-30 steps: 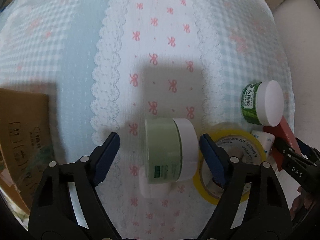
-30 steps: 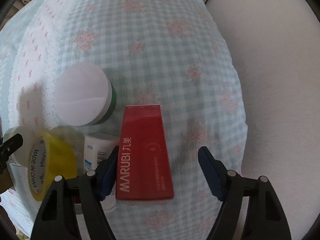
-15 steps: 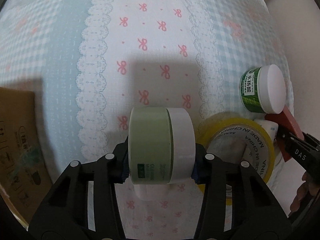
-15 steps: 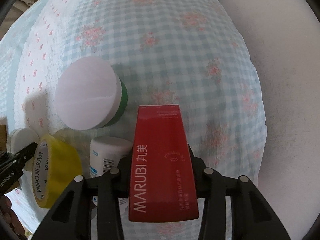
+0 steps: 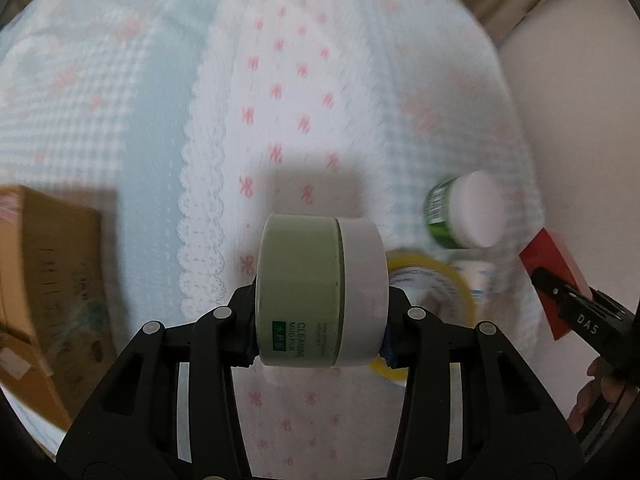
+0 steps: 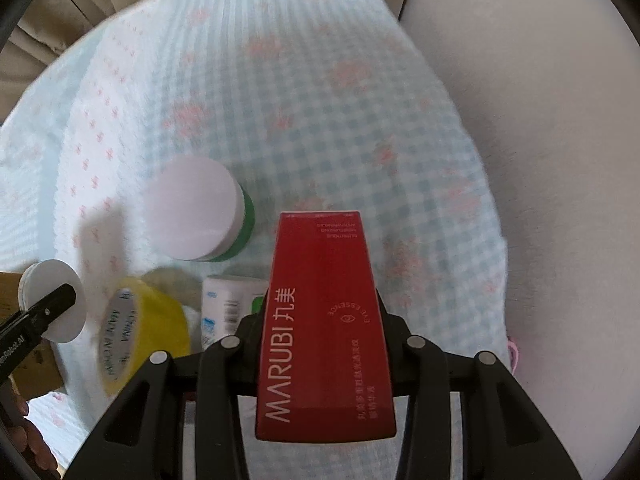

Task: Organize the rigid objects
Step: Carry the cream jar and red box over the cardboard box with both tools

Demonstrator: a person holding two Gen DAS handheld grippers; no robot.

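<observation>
We find the left gripper (image 5: 322,330) closed on a squat round jar (image 5: 320,292), pale green and smooth with a white lid, lying sideways between the jaws above the cloth (image 5: 280,80). The right gripper (image 6: 322,344) is clamped on a flat, glossy red box (image 6: 324,320) with white lettering, pointing away from the camera. The cloth is a puffy, waffle-textured fabric with blue checks, pink bows and a scalloped lace edge. On it sit a green tub (image 6: 200,210) with a flat white lid, a yellow tape roll (image 6: 140,332) and a small white bottle (image 6: 224,300), close together. A brown cardboard box (image 5: 44,292) lies at the left.
</observation>
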